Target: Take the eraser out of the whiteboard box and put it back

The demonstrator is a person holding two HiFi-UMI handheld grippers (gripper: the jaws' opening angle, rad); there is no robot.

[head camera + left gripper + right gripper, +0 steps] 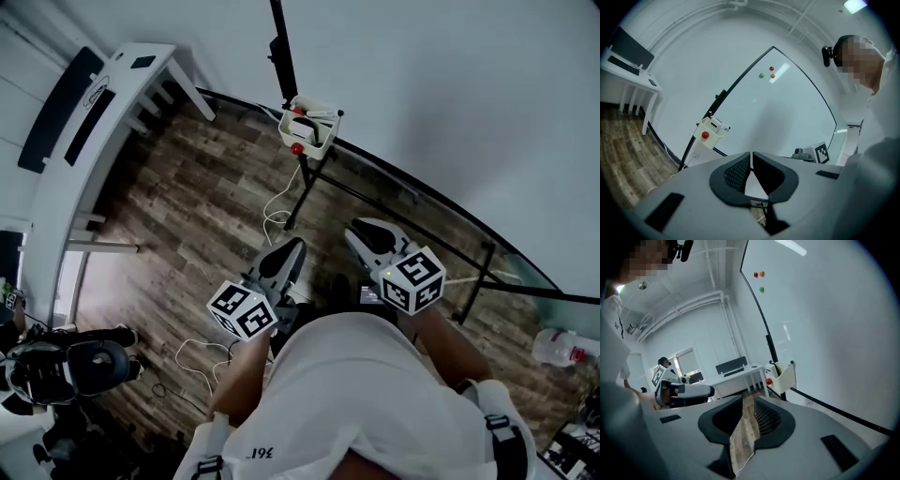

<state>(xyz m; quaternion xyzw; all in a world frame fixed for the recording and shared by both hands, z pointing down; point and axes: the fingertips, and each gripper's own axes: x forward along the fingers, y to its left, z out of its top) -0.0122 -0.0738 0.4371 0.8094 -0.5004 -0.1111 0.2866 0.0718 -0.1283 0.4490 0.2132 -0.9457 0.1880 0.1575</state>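
Note:
The white whiteboard box point(310, 127) hangs on the board's lower frame and has a red knob point(297, 148) on its front. A white and dark item lies inside it; I cannot tell whether it is the eraser. Both grippers are held in front of the person, short of the box and pointing toward it. The left gripper point(292, 247) has its jaws together with nothing between them point(751, 154). The right gripper point(356, 229) shows a narrow gap point(748, 398) between its jaws, with only floor seen through it. The box also shows in the gripper views point(711, 131) point(785, 376).
The whiteboard point(450, 112) stands on a black frame with a leg point(301, 192) reaching the wooden floor. Three magnets point(767, 71) stick to the board. A white desk point(108, 98) stands at the left. A white cable point(275, 214) lies on the floor, and a dark chair point(89, 364) is at the lower left.

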